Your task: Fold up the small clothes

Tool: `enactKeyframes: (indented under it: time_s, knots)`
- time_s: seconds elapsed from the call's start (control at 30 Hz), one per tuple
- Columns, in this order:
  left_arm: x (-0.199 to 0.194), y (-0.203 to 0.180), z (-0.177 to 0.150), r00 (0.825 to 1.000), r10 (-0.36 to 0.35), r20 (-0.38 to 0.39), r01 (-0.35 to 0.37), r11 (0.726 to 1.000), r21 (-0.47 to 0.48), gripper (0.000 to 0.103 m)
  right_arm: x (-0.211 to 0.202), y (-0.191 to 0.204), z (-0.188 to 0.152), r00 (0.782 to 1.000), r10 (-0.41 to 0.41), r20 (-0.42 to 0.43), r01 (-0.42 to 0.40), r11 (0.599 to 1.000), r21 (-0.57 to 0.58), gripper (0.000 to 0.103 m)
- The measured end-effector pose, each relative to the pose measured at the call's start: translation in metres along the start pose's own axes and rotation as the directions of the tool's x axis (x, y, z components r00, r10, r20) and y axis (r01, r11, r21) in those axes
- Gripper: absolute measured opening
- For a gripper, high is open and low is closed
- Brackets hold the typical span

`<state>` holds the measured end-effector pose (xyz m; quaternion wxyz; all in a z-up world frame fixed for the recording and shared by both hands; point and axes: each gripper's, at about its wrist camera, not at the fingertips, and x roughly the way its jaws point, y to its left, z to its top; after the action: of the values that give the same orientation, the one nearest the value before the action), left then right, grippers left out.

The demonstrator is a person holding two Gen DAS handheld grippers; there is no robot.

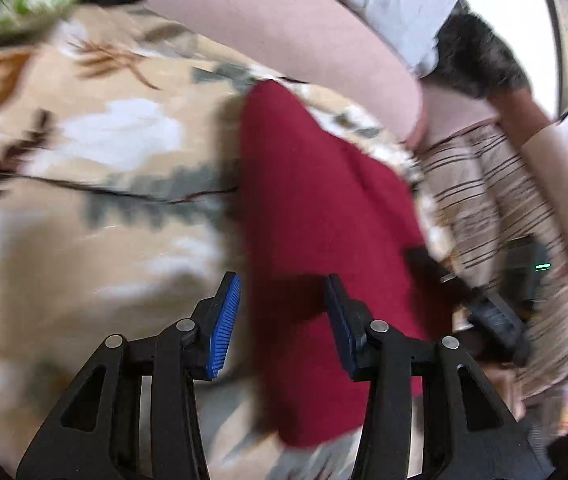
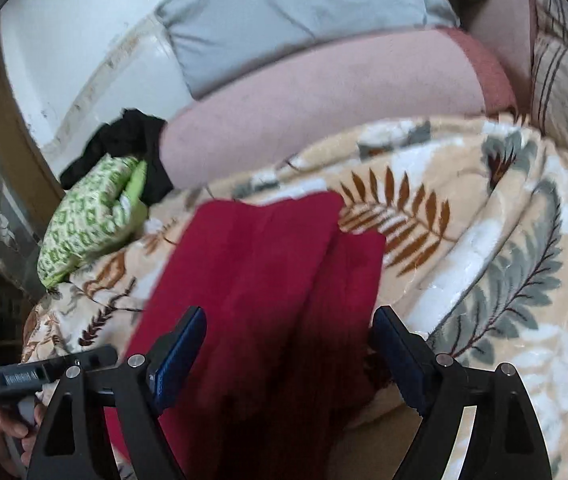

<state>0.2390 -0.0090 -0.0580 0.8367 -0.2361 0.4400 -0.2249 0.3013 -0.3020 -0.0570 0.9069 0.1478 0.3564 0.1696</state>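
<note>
The work surface is a bed covered by a cream blanket (image 2: 464, 240) printed with brown, grey-green and white leaves. In the right wrist view, going left to right, a white wall or cabinet front stands behind the bed's far left, with a brown wooden surface at the picture's left edge. A black cloth (image 2: 132, 140) lies at the blanket's far left edge, and a green-and-white patterned cloth (image 2: 88, 224) sits bunched just in front of it, touching it. A long pink bolster (image 2: 324, 100) runs along the blanket's far edge, a pale grey pillow (image 2: 284, 12) behind it, and a striped beige cloth (image 2: 564, 72) at the far right.

The red garment (image 2: 260, 264) lies on the blanket near its middle, folded lengthwise with one layer overlapping the other, reaching toward the near edge.

The right claw (image 2: 288, 356) has its blue pads spread wide, with the near end of the red garment lying between them but not pinched. At the lower left of that view a hand (image 2: 4, 436) grips the handle of the other tool.

In the blurred left wrist view, the left claw (image 1: 284, 320) stands partly apart over the garment's edge, clamped on nothing. No containers are visible.
</note>
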Motion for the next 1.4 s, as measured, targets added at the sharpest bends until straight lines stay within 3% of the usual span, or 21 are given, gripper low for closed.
enactKeyframes:
  time_s: [0.07,0.13,0.2,0.3,0.33,0.43,0.53,0.57,0.6,0.63,0.67,0.7,0.83,0.93,1.03,1.1,1.17,1.27,1.37,1.4]
  knots:
    - [0.012,0.007,0.005,0.998,-0.057,-0.016,0.057,0.998,-0.019,0.059,0.018,-0.018,-0.003,0.996,0.050,-0.071,-0.045,0.997,0.069,0.083]
    - [0.020,0.021,0.009,0.993,-0.114,-0.031,0.112,0.991,-0.076,0.067,0.033,-0.038,-0.012,0.979,0.157,-0.133,-0.134,0.977,0.163,0.084]
    - [0.020,0.032,0.007,0.983,-0.182,-0.031,0.176,0.975,-0.138,0.067,0.030,-0.038,-0.010,0.978,0.178,-0.113,-0.162,0.978,0.135,0.080]
    - [0.022,0.033,0.010,0.967,-0.252,-0.043,0.242,0.957,-0.158,0.067,0.034,-0.028,-0.008,0.968,0.206,-0.141,-0.197,0.977,0.079,0.079]
    - [0.025,0.032,0.011,0.959,-0.279,-0.055,0.267,0.950,-0.162,0.068,0.038,-0.031,-0.012,0.967,0.209,-0.149,-0.197,0.976,0.090,0.080]
    - [0.030,0.028,0.015,0.956,-0.288,-0.053,0.276,0.946,-0.168,0.072,0.039,-0.041,-0.014,0.959,0.250,-0.135,-0.227,0.959,0.168,0.079]
    - [0.032,0.018,0.014,0.968,-0.246,-0.046,0.238,0.962,-0.132,0.072,0.038,-0.040,-0.015,0.957,0.243,-0.156,-0.218,0.962,0.163,0.079]
    - [0.031,0.011,0.013,0.975,-0.219,-0.036,0.214,0.971,-0.102,0.069,0.039,-0.041,-0.017,0.957,0.246,-0.154,-0.220,0.961,0.168,0.077]
    - [0.032,0.008,0.013,0.979,-0.202,-0.032,0.199,0.976,-0.082,0.057,0.038,-0.040,-0.016,0.959,0.245,-0.144,-0.217,0.959,0.181,0.075]
    - [0.028,0.005,0.013,0.983,-0.181,-0.020,0.179,0.981,-0.072,0.047,0.037,-0.037,-0.013,0.957,0.253,-0.144,-0.225,0.956,0.186,0.060]
    - [0.021,0.001,0.014,0.986,-0.168,-0.010,0.167,0.984,-0.062,0.044,0.034,-0.035,-0.010,0.955,0.261,-0.140,-0.234,0.955,0.183,0.049]
    - [0.016,0.000,0.014,0.986,-0.166,-0.001,0.166,0.984,-0.059,0.040,0.030,-0.032,-0.006,0.955,0.268,-0.125,-0.243,0.953,0.181,0.047]
    - [-0.043,-0.014,0.007,0.994,-0.082,0.076,0.082,0.997,0.003,0.039,0.017,0.002,0.011,0.936,0.343,-0.075,-0.333,0.935,0.124,0.043]
    - [-0.084,-0.001,-0.001,0.992,-0.043,0.120,0.046,0.999,-0.022,0.039,0.014,0.038,0.011,0.910,0.408,-0.071,-0.403,0.912,0.077,0.043]
    - [-0.076,0.028,-0.010,0.997,0.008,0.074,-0.003,0.998,-0.067,0.047,0.021,0.058,-0.002,0.891,0.446,-0.085,-0.441,0.895,0.074,0.045]
    - [-0.051,0.047,-0.019,0.995,0.094,-0.034,-0.098,0.988,-0.123,0.050,0.037,0.061,-0.020,0.906,0.408,-0.111,-0.401,0.912,0.082,0.052]
    - [-0.056,0.054,-0.026,0.999,0.045,0.002,-0.044,0.983,-0.180,0.051,0.061,0.051,-0.042,0.924,0.317,-0.214,-0.291,0.945,0.146,0.058]
    - [-0.083,0.042,-0.023,0.996,0.071,0.063,-0.061,0.988,-0.140,0.051,0.047,0.047,-0.041,0.931,0.325,-0.167,-0.295,0.938,0.181,0.060]
    - [-0.120,0.033,-0.034,0.987,0.054,0.149,-0.043,0.996,-0.080,0.050,0.018,0.064,-0.034,0.957,0.248,-0.153,-0.241,0.969,0.063,0.060]
    - [-0.130,0.029,-0.039,0.984,0.045,0.170,-0.034,0.997,-0.064,0.050,-0.001,0.081,-0.033,0.972,0.203,-0.118,-0.213,0.974,-0.075,0.060]
